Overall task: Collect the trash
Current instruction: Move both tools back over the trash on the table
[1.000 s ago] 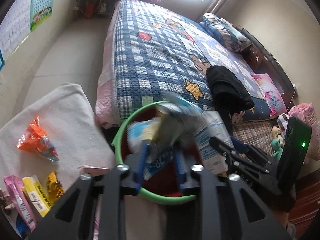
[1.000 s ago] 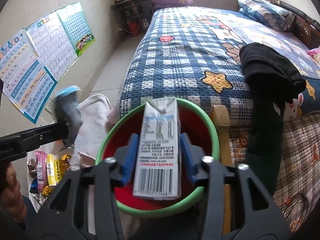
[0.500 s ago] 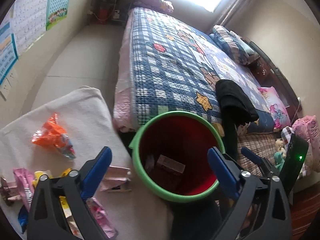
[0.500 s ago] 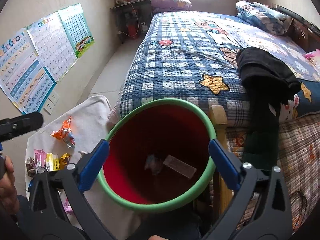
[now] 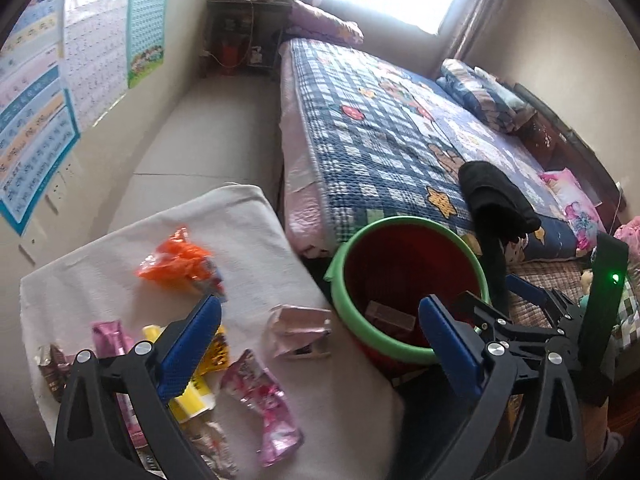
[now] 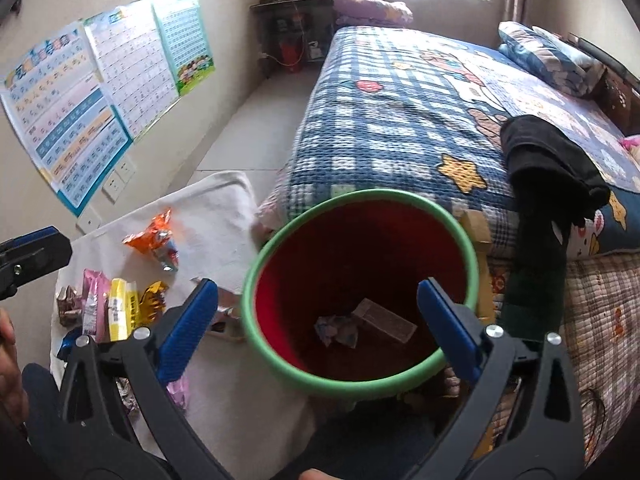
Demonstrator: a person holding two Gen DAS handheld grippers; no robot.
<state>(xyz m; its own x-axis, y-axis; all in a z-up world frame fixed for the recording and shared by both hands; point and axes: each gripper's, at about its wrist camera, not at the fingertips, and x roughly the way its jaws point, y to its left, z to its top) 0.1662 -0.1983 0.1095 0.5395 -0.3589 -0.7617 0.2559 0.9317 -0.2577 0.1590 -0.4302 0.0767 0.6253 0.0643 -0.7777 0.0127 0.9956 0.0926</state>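
A red bin with a green rim [image 5: 340,276] [image 6: 256,268] stands between the bed and a white-clothed table [image 5: 100,256]. A carton [image 6: 384,320] and a crumpled wrapper [image 6: 336,330] lie in the bin. On the table lie an orange wrapper [image 5: 180,260] [image 6: 154,240], a pink pouch [image 5: 264,396], a flattened silvery pink pack [image 5: 300,330], a yellow pack [image 6: 118,308] and several more wrappers. My left gripper [image 5: 316,344] is open and empty over the table's right edge. My right gripper [image 6: 316,324] is open and empty above the bin.
A bed with a blue checked quilt [image 5: 380,128] [image 6: 400,120] lies behind the bin, with black clothing [image 5: 496,200] draped over its near corner. Posters [image 6: 100,100] hang on the left wall. A shelf [image 5: 244,32] stands at the far end of the floor aisle.
Both grippers opened and dropped their trash, a carton from the right and a wrapper from the left, into the bin. The left gripper has since swung left over the table.
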